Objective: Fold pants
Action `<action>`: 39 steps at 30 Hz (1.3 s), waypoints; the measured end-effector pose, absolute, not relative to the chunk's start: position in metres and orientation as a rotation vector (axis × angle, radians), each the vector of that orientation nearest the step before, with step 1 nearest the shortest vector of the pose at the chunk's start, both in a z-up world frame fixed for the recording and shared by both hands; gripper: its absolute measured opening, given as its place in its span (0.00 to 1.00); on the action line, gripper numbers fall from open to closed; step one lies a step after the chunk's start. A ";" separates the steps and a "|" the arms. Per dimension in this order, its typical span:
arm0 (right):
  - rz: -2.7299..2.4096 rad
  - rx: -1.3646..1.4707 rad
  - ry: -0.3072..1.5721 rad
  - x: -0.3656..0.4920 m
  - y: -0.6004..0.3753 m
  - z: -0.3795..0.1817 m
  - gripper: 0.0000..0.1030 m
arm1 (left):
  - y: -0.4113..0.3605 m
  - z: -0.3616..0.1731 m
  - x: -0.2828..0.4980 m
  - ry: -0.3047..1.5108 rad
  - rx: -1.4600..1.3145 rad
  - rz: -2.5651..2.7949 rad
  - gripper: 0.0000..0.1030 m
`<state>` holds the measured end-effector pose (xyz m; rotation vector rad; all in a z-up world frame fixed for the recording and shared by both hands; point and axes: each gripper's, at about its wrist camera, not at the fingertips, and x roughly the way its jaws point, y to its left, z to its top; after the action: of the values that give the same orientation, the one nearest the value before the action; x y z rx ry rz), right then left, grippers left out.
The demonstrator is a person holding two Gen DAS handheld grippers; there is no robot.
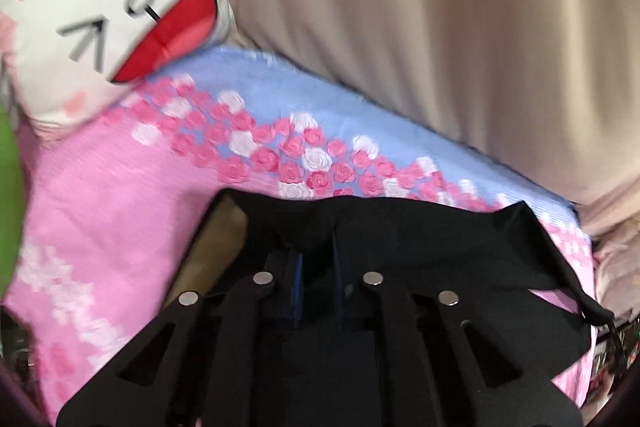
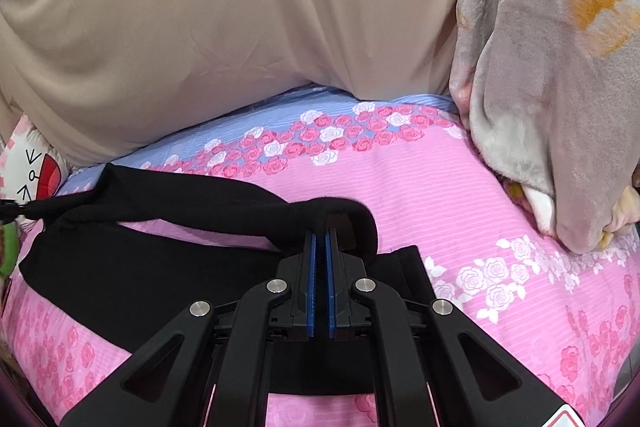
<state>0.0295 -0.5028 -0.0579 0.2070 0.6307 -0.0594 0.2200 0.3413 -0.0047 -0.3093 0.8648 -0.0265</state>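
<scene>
**Pants mid-fold, both grippers pinching an edge**

Left wrist view: the left gripper [image 1: 318, 267] has its blue pads close together, and the black pants [image 1: 400, 227] are bunched right over and around the tips. Looks like it's clamped on the fabric, but the cloth hides the actual pinch and the shot is blurry, so that's a best guess. The pants sit on the pink and blue rose sheet [image 1: 120, 195], with a cat pillow [image 1: 100, 11] up at the left and a beige cover [image 1: 420, 27] behind.

Right wrist view: the right gripper [image 2: 321, 239] is squeezed nearly shut, with only a thin slit between the pads, and a rolled edge of the pants [image 2: 160, 267] loops over its tips. The rest of the pants is spread flat to the left on the sheet [image 2: 440, 195], stretching toward the far end, where the other gripper's hold would be. A grey blanket [image 2: 560, 87] hangs at the right.

What could go wrong: the right grip seems to be on a rolled lip, not a flat layer, so a tug could let it slide out. If one hand travels faster than the other, the fold comes out skewed. Soft bedding could also drag and wrinkle the bottom layer.
</scene>
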 end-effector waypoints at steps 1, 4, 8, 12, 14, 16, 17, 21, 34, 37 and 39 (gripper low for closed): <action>-0.066 0.206 0.629 0.027 -0.505 -0.057 0.03 | 0.346 0.000 0.209 0.863 -0.306 -0.030 0.10; -0.084 0.206 0.633 0.020 -0.510 -0.060 0.03 | 0.358 0.006 0.163 0.881 -0.243 -0.006 0.11; -0.130 0.212 0.654 0.011 -0.522 -0.075 0.03 | 0.377 -0.026 0.123 0.973 -0.190 0.110 0.13; -0.212 0.221 0.716 0.007 -0.534 -0.097 0.35 | 0.394 -0.071 0.105 1.064 -0.192 0.258 0.28; -0.272 0.210 0.693 -0.007 -0.534 -0.095 0.49 | 0.399 -0.071 0.092 1.050 -0.273 0.248 0.49; -0.298 0.187 0.649 -0.027 -0.529 -0.084 0.50 | 0.392 -0.060 0.079 0.991 -0.371 0.182 0.72; -0.302 0.184 0.624 -0.038 -0.525 -0.078 0.52 | 0.386 -0.054 0.075 0.961 -0.409 0.147 0.85; -0.249 0.198 0.539 -0.068 -0.502 -0.061 0.60 | 0.354 -0.058 0.092 0.970 -0.447 0.077 0.89; 0.004 0.282 0.587 -0.069 -0.420 -0.088 0.63 | 0.372 -0.055 0.099 1.012 -0.545 0.138 0.06; 0.078 0.345 0.600 -0.052 -0.410 -0.090 0.63 | 0.385 -0.070 0.097 1.053 -0.568 0.143 0.06; 0.116 0.370 0.621 -0.034 -0.399 -0.089 0.63 | 0.384 -0.087 0.102 1.092 -0.567 0.156 0.06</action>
<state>-0.0343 -0.3985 -0.0890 0.3703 0.6210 0.1163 0.1022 0.3835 -0.0872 -0.5670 1.0923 0.1559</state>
